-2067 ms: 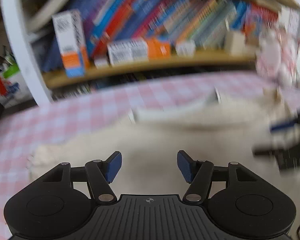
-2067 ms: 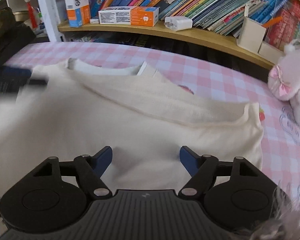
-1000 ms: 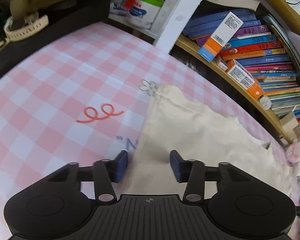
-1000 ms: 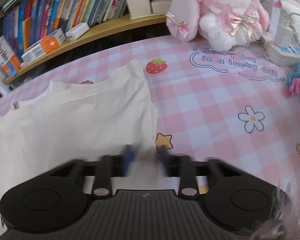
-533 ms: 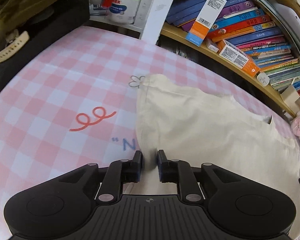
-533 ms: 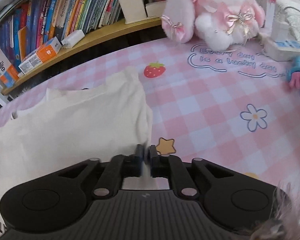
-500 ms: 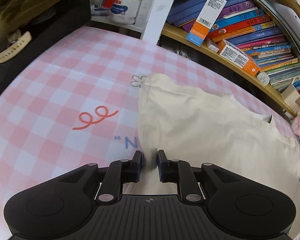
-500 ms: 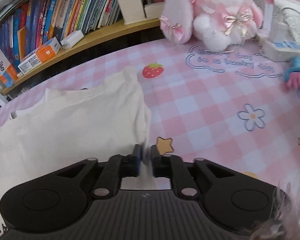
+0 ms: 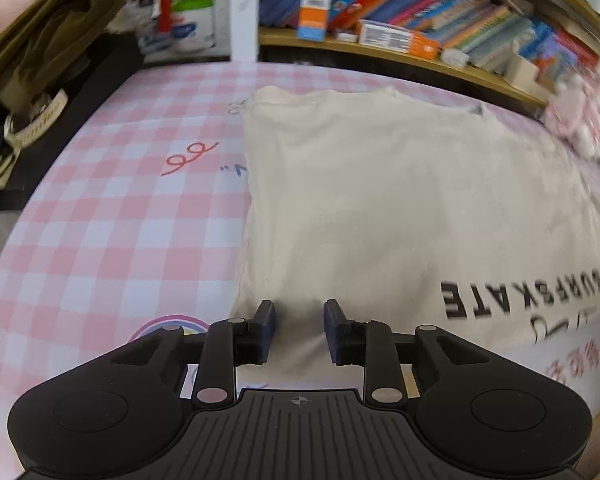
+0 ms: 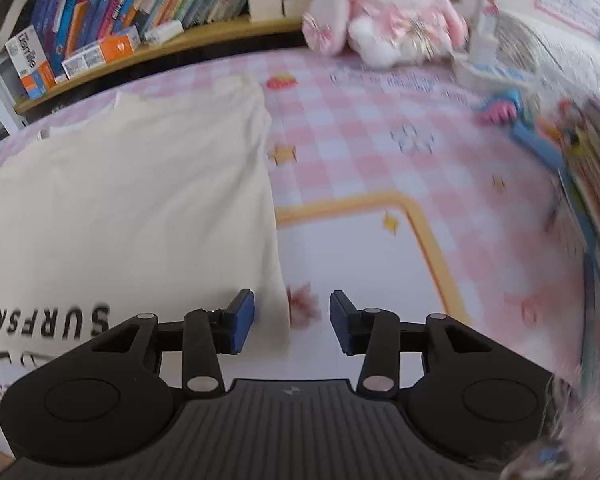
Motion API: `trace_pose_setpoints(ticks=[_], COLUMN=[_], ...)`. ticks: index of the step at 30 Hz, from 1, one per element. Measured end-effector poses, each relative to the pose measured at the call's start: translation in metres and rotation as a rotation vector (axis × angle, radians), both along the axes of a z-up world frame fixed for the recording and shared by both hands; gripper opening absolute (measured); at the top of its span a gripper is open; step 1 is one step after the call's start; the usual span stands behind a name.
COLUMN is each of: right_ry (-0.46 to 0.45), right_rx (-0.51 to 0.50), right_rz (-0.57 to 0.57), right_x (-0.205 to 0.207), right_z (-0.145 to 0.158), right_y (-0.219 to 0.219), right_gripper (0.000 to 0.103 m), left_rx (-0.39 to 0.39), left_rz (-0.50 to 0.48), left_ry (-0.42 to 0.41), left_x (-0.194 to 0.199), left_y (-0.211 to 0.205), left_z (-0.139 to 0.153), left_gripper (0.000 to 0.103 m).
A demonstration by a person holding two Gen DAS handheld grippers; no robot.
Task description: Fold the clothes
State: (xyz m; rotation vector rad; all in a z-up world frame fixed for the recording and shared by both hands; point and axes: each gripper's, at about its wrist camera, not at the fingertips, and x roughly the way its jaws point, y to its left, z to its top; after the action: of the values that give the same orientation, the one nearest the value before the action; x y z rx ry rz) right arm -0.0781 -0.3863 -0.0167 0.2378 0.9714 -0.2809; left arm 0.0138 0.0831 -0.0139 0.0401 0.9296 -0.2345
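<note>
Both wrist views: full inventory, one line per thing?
T-shirt: one, cream, black SURFSKATE print, flat on the tablecloth.
Tablecloth: one, pink-white check, covers the table.
Books: many, multicoloured, on the wooden shelf behind.
Orange-white boxes: at least two, on the shelf edge.
Plush bunny: one, pink-white, far right of the table.
Blue-pink toy: one, blurred, right edge.
Left tongs: black, blue pads, opening over the shirt's left edge.
Right tongs: same, opening at the shirt's right edge.
</note>
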Motion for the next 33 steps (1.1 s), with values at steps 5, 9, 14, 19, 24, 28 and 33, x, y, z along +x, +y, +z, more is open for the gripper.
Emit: trace_pose_setpoints(ticks=[5, 9, 14, 19, 24, 28, 33], right_ry=[0.013, 0.004, -0.006, -0.041, -0.067, -0.076, -0.071], right_rx=[-0.013, 0.002, 0.142, 0.415, 0.669, 0.753, 0.829], right_rz=[-0.034, -0.075, -0.145, -0.241, -0.323, -0.365, -0.387], right_x=[-0.010, -0.018, -0.032, -0.048, -0.048, -0.047, -0.041], right_z=[-0.005, 0.000, 0.003, 0.000, -0.014, -0.021, -0.027], right_y=[0.008, 0.011, 0.005, -0.021, -0.046, -0.055, -0.063], right_gripper=[0.040, 0.040, 0.040, 0.040, 0.040, 0.040, 0.040], left_rx=[-0.003, -0.118, -0.364, -0.701, -0.794, -0.959, -1.174], left_rz=[-0.010, 0.061, 0.207, 0.430, 0.559, 0.698, 0.898], left_ry=[-0.006, 0.027, 0.115, 0.220, 0.254, 0.262, 0.229], left_x=[-0.006, -0.011, -0.022, -0.042, -0.052, -0.059, -0.064], left_y=[0.012, 0.034, 0.062, 0.084, 0.073, 0.075, 0.085], left_z=[0.003, 0.005, 0.000, -0.024, -0.042, -0.055, -0.080], left_gripper=[0.029, 0.029, 0.029, 0.029, 0.028, 0.028, 0.028])
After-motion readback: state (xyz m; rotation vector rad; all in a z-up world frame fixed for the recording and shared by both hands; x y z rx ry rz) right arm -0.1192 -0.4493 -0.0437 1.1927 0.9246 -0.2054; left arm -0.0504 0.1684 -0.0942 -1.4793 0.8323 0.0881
